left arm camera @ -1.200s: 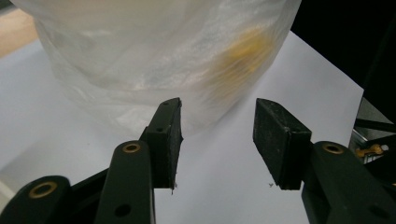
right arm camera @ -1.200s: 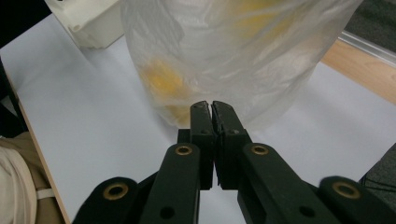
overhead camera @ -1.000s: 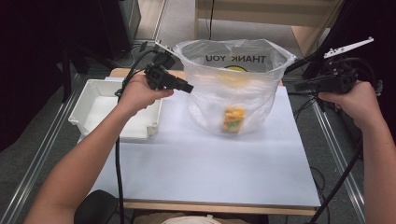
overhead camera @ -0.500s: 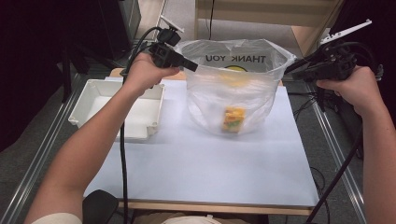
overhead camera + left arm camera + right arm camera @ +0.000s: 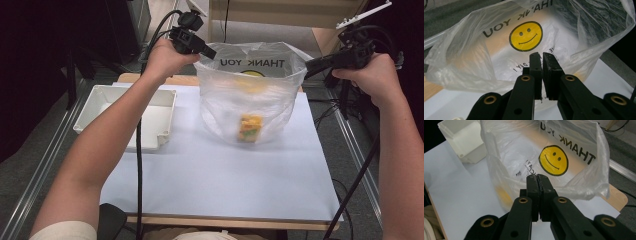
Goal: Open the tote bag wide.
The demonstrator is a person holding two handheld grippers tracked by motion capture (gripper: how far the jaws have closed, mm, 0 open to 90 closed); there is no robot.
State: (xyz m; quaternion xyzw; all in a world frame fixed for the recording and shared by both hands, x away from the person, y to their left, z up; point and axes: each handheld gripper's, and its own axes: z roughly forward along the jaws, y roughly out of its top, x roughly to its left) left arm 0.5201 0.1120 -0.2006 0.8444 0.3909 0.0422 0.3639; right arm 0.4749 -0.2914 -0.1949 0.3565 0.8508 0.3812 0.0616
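bag (image 5: 250, 95): clear, black lettering, yellow smiley | tray (image 5: 125, 107): white | table (image 5: 225, 175): white | claws: black

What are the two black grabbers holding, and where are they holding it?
Both hold the clear plastic smiley-face bag by its top rim: the left gripper pinches the rim's left side, the right gripper its right side.

White table (image 5: 210, 190), clear plastic bag (image 5: 250, 100) standing on it, white tray (image 5: 100, 107) at its left edge

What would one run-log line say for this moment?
left gripper: jaws just closing on bag rim | right gripper: shut on opposite rim | bag: held open, upright | inside: yellow packet
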